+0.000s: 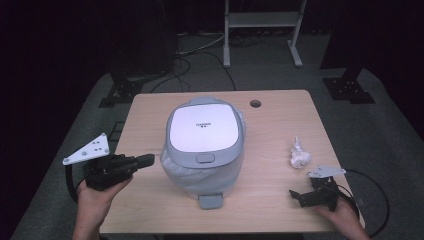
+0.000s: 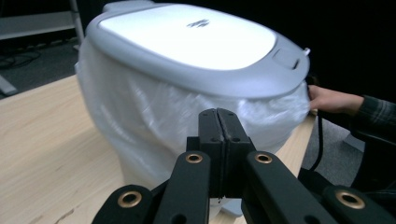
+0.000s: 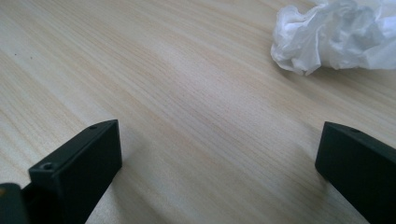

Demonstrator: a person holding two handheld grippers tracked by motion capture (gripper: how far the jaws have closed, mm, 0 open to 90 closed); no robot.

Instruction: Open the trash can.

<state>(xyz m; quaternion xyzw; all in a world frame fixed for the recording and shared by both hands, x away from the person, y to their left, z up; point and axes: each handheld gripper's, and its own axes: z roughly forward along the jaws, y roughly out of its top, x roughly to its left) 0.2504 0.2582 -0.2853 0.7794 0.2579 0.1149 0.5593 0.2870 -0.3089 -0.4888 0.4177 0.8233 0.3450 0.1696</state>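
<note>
High view: a grey-lidded pedal bin [image 1: 203,150] lined with a white plastic bag [image 1: 175,172] stands at the centre of the wooden bench [image 1: 280,115], its foot pedal [image 1: 210,200] toward the person; the left gripper [image 1: 145,160] is held beside the bin's left flank, apart from it, while the right gripper [image 1: 296,196] rests near the bench's right front corner, just in front of a crumpled white tissue [image 1: 299,156]. Left gripper view: the fingers [image 2: 208,135] are pressed together with nothing between them, pointing at the bag's loose overhang [image 2: 154,121] under the lid [image 2: 196,42]; the film looks thin, soft and slippery, best pinched at a gathered fold below the rim, whereas the bin itself seems light, stiff and smooth. This view reveals the bag's wrinkles and the lid's latch [image 2: 289,57]. Right gripper view: the fingers [image 3: 79,163] are spread wide over bare wood with nothing between them, and the tissue [image 3: 336,37] lies ahead, apart from them; its creased, featherlight folds, which should crush easily under any pinch, show more plainly here than from above.
</note>
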